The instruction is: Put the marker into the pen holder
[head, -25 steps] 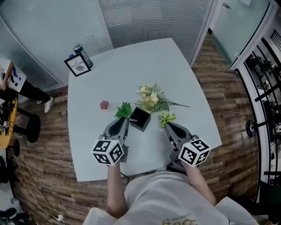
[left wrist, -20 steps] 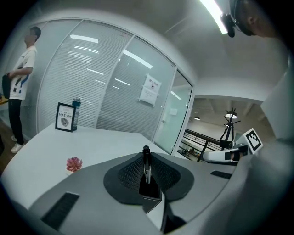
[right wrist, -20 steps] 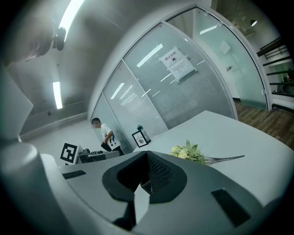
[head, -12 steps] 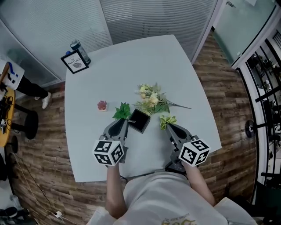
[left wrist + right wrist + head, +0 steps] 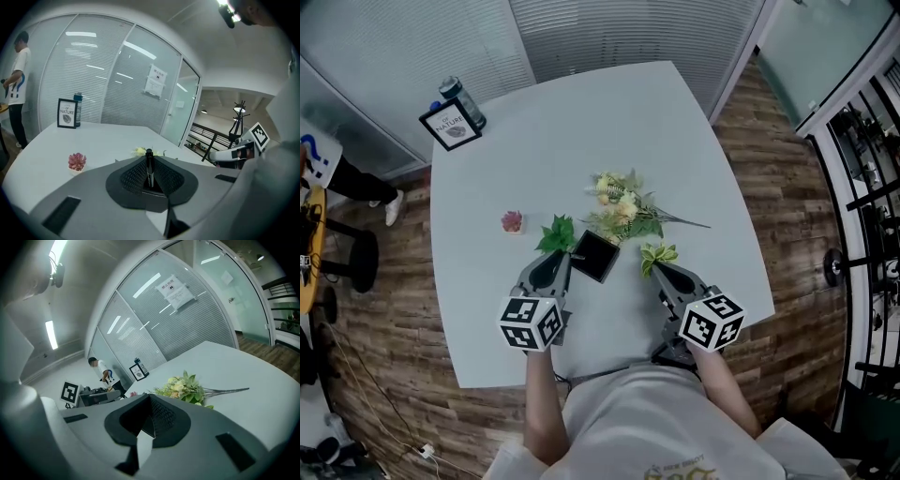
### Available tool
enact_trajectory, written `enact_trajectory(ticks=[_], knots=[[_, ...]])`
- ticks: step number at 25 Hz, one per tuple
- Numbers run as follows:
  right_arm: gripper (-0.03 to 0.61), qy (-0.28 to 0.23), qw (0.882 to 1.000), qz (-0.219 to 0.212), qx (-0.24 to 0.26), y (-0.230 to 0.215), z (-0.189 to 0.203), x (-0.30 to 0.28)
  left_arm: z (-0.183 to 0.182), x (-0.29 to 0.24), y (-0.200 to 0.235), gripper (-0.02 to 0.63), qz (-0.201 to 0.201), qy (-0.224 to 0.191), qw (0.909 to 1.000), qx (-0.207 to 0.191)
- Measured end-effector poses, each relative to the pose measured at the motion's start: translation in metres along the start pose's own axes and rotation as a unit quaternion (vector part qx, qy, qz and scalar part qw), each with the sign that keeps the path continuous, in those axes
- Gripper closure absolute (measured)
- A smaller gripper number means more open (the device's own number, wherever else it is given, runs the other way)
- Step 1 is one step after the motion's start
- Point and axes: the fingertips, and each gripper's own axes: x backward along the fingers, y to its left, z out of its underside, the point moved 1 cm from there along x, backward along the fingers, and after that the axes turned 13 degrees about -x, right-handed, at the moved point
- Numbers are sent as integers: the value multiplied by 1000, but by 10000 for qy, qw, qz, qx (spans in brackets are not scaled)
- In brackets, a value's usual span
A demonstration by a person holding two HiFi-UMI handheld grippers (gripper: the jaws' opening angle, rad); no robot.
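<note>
Pale grey counter [image 5: 694, 141] in the head view, with wide open surface beyond the flowers and wood floor [image 5: 769, 187] past every edge. One black pen holder [image 5: 596, 255] stands near the front edge, between the left tongs [image 5: 556, 261] and the right tongs [image 5: 656, 272]. One bouquet [image 5: 623, 214] lies just behind it. Left gripper view: one black marker [image 5: 149, 166] stands upright, clamped between those tongs. Right gripper view: the tongs are pressed together, holding nothing.
</note>
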Motion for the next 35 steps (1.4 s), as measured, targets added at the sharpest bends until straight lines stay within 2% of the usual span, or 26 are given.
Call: enact_trajectory(ticks=[13, 24, 29, 35], knots=[[563, 191, 9997, 107, -51, -18, 6, -12, 20, -14, 0, 565, -15, 338, 9993, -140], [561, 238, 9995, 180, -107, -30, 8, -14, 37, -29, -8, 565, 38, 776, 9955, -533], [561, 248, 9994, 219, -134, -36, 8, -13, 43, -34, -10, 565, -52, 892, 9926, -818], [561, 251, 9993, 239, -149, -38, 8, -11, 45, -35, -11, 565, -90, 884, 9920, -899]])
